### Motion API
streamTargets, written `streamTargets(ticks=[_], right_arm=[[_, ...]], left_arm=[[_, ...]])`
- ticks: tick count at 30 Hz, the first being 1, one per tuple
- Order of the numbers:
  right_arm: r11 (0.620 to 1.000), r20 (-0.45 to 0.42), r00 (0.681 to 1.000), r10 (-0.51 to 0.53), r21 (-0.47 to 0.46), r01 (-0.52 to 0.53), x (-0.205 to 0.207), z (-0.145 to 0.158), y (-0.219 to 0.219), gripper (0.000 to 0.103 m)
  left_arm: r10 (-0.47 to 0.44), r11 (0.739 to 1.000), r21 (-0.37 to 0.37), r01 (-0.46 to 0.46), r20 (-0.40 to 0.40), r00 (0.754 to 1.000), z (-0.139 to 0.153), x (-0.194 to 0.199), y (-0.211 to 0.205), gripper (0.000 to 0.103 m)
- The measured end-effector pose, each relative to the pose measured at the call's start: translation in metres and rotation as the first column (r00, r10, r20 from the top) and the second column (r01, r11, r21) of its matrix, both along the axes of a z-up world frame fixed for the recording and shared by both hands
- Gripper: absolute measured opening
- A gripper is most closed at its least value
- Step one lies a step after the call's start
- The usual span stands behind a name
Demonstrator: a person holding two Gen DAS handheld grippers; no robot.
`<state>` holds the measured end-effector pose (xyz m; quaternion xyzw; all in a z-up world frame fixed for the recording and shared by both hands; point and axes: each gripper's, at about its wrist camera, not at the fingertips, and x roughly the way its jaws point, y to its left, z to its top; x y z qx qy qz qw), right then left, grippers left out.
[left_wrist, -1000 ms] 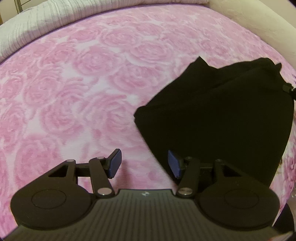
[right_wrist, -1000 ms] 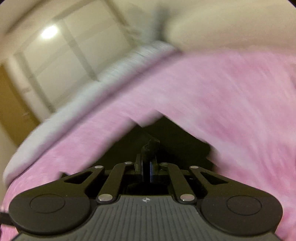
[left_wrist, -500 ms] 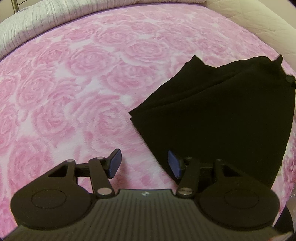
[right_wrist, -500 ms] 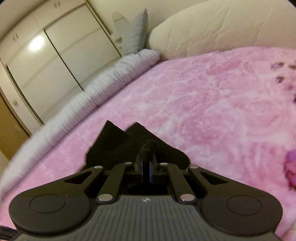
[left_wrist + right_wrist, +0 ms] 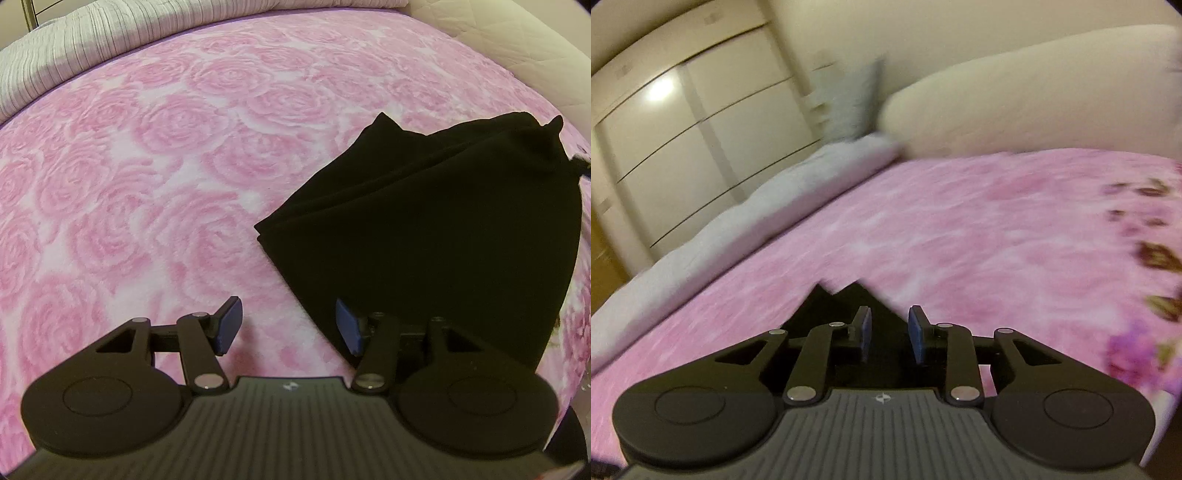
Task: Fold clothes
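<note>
On the bed, a plush pink blanket (image 5: 155, 177) with a raised rose pattern covers the surface; its pile looks soft and short. A black garment (image 5: 450, 236) lies folded flat on the blanket, at the right of the left wrist view. It is a matte, dark cloth with layered edges along its left side and two pointed corners at its far edge.

Left gripper (image 5: 288, 325): fingers apart, blue pads facing each other, nothing between them. It hangs over bare blanket, with the right finger just over the near edge of the garment; whether it touches the cloth cannot be told.

Right gripper (image 5: 888, 334): its jaws are opening, blue pads parted with a narrow gap and no cloth clamped between them. The garment's pointed black corners (image 5: 846, 299) show just beyond the fingertips.

Along the far side of the bed lies a ribbed, pale grey quilt (image 5: 110, 40). A cream quilted headboard (image 5: 1034, 92) and a pale wardrobe (image 5: 694, 147) with sliding doors stand behind, blurred.
</note>
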<state>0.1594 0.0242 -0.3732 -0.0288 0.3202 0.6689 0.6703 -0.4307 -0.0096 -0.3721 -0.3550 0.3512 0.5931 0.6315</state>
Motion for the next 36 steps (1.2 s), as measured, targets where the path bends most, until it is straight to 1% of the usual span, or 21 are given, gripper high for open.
streamTargets(ticks=[2, 3, 4, 6, 7, 8, 10, 11, 14, 15, 17, 19, 20, 21, 23, 25, 27, 28, 31, 33, 36], right_arm=[[0.996, 0.059, 0.998, -0.014, -0.087, 0.019, -0.003, -0.012, 0.013, 0.023], [0.995, 0.066, 0.997, -0.029, -0.096, 0.036, -0.003, -0.014, 0.014, 0.022], [0.997, 0.055, 0.998, -0.028, -0.075, 0.032, -0.004, -0.01, 0.012, 0.023], [0.999, 0.033, 0.999, -0.023, -0.032, 0.024, -0.004, -0.003, 0.007, 0.03], [1.0, 0.022, 1.0, -0.021, -0.011, 0.021, -0.005, 0.0, 0.004, 0.03], [1.0, 0.02, 1.0, -0.017, -0.007, 0.017, -0.005, 0.001, 0.004, 0.033], [0.994, 0.062, 0.998, 0.003, -0.106, 0.004, -0.009, -0.009, 0.015, 0.033], [0.991, 0.074, 0.997, 0.012, -0.137, -0.002, -0.01, -0.012, 0.017, 0.032], [0.997, 0.044, 0.999, 0.027, -0.072, -0.023, -0.017, 0.003, -0.003, 0.034], [0.998, 0.045, 0.998, 0.047, -0.047, -0.045, -0.023, 0.01, -0.012, 0.036], [0.991, 0.077, 0.988, 0.134, -0.032, -0.132, -0.044, 0.018, -0.031, 0.036], [0.972, 0.111, 0.966, 0.235, -0.051, -0.23, -0.068, 0.019, -0.047, 0.036], [0.955, 0.128, 0.947, 0.295, -0.077, -0.287, -0.084, 0.014, -0.056, 0.036], [0.937, 0.146, 0.926, 0.348, -0.098, -0.336, -0.099, 0.011, -0.065, 0.036], [0.88, 0.206, 0.856, 0.475, -0.127, -0.457, -0.136, 0.005, -0.086, 0.036], [0.814, 0.274, 0.767, 0.58, -0.146, -0.563, -0.172, 0.001, -0.106, 0.038], [0.74, 0.349, 0.664, 0.661, -0.159, -0.653, -0.206, -0.001, -0.125, 0.052], [0.708, 0.394, 0.613, 0.685, -0.159, -0.688, -0.221, -0.001, -0.132, 0.054], [0.632, 0.527, 0.469, 0.709, -0.179, -0.754, -0.257, -0.004, -0.143, 0.059], [0.593, 0.597, 0.388, 0.702, -0.189, -0.783, -0.272, -0.008, -0.147, 0.062], [0.533, 0.677, 0.263, 0.687, -0.225, -0.816, -0.288, -0.019, -0.144, 0.064]], left_arm=[[-0.005, 1.0, -0.001, 0.005, 0.003, 1.0, 0.002, 0.0, -0.003, 0.051], [-0.003, 1.0, -0.001, 0.003, -0.001, 1.0, 0.002, -0.001, -0.004, 0.051], [0.0, 1.0, -0.003, 0.0, -0.004, 1.0, 0.002, -0.002, -0.005, 0.051], [0.005, 1.0, -0.004, -0.005, -0.006, 1.0, 0.001, -0.003, -0.005, 0.051], [0.008, 1.0, -0.004, -0.008, -0.004, 1.0, 0.0, -0.004, -0.005, 0.051], [0.008, 1.0, -0.003, -0.008, -0.002, 1.0, 0.001, -0.004, -0.005, 0.051], [0.009, 1.0, 0.003, -0.009, 0.0, 1.0, 0.002, -0.006, -0.008, 0.051], [0.011, 1.0, 0.006, -0.011, 0.001, 1.0, 0.003, -0.007, -0.009, 0.051], [0.021, 1.0, 0.01, -0.021, 0.002, 1.0, 0.003, -0.012, -0.014, 0.051], [0.025, 1.0, 0.01, -0.025, 0.002, 1.0, 0.003, -0.014, -0.016, 0.051], [0.033, 0.999, 0.011, -0.033, 0.003, 0.999, 0.003, -0.017, -0.019, 0.051], [0.035, 0.999, 0.012, -0.036, 0.007, 0.999, 0.004, -0.02, -0.022, 0.051], [0.035, 0.999, 0.012, -0.035, 0.011, 0.999, 0.004, -0.022, -0.025, 0.051], [0.034, 0.999, 0.011, -0.034, 0.015, 0.999, 0.004, -0.023, -0.028, 0.051], [0.035, 0.999, 0.009, -0.035, 0.016, 0.999, 0.005, -0.026, -0.033, 0.051], [0.035, 0.999, 0.009, -0.035, 0.022, 0.999, 0.007, -0.029, -0.038, 0.051], [0.03, 0.999, 0.011, -0.03, 0.031, 0.999, 0.009, -0.03, -0.043, 0.054], [0.026, 1.0, 0.012, -0.027, 0.035, 0.999, 0.01, -0.031, -0.046, 0.055], [0.02, 1.0, 0.011, -0.02, 0.047, 0.999, 0.01, -0.032, -0.054, 0.056], [0.021, 1.0, 0.005, -0.021, 0.056, 0.998, 0.008, -0.033, -0.058, 0.056], [0.03, 1.0, 0.0, -0.03, 0.067, 0.997, 0.004, -0.037, -0.062, 0.056]])
